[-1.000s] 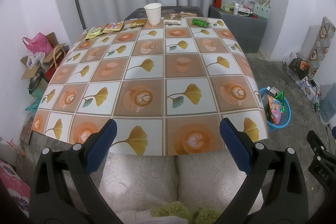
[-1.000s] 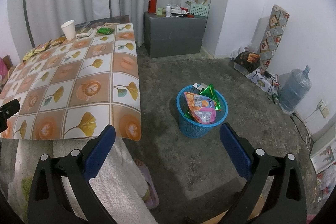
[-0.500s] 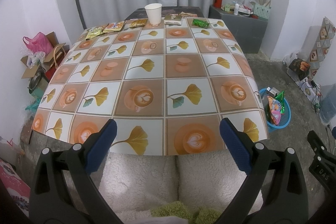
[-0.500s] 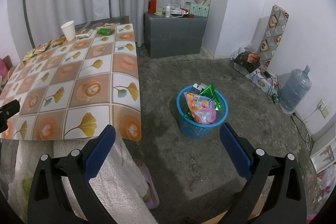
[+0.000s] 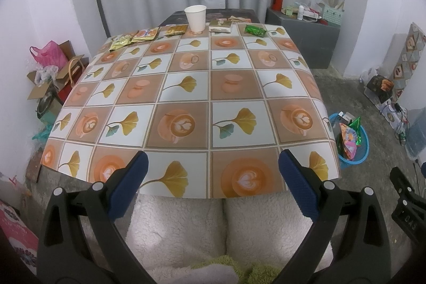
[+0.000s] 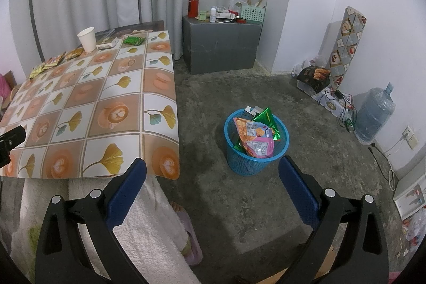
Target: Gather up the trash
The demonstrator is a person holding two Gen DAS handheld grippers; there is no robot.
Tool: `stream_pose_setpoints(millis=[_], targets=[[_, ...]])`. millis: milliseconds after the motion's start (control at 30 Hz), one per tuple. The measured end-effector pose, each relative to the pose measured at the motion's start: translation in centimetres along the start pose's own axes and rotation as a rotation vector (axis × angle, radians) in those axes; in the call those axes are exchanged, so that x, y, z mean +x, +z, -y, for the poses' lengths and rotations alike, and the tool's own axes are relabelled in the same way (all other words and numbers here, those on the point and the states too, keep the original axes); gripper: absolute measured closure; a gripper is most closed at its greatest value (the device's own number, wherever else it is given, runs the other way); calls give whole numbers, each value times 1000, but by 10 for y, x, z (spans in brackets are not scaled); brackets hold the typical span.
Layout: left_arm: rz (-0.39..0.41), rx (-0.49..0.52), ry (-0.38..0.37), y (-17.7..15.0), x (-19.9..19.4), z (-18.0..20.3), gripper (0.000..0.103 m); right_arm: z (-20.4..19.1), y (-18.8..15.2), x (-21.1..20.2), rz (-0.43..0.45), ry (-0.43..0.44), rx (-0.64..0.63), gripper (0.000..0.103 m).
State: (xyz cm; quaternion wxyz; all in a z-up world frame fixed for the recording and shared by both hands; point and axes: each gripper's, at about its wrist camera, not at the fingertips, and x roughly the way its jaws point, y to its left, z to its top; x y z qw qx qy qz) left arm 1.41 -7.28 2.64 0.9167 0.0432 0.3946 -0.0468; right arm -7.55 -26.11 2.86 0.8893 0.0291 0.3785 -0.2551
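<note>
A white paper cup (image 5: 195, 17) stands at the far edge of the patterned table (image 5: 186, 97). Beside it lie several snack wrappers: a green one (image 5: 255, 30), a flat pack (image 5: 220, 26), and yellow and orange ones (image 5: 145, 34) to the left. A blue basket (image 6: 256, 141) holding wrappers stands on the floor right of the table; it also shows in the left wrist view (image 5: 350, 141). My left gripper (image 5: 213, 177) is open and empty at the table's near edge. My right gripper (image 6: 213, 182) is open and empty, above the floor near the basket.
A grey cabinet (image 6: 221, 44) with a red flask and clutter stands at the back. A water jug (image 6: 374, 115), cables and boxes line the right wall. Bags and cardboard (image 5: 50, 71) sit left of the table. White fleece (image 5: 223, 225) lies below the grippers.
</note>
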Motion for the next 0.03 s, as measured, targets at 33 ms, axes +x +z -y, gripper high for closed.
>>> stream_pose_setpoints(millis=[33], targets=[[-1, 0, -1, 0, 0, 0, 9, 1, 0, 0, 0, 0, 1, 6]])
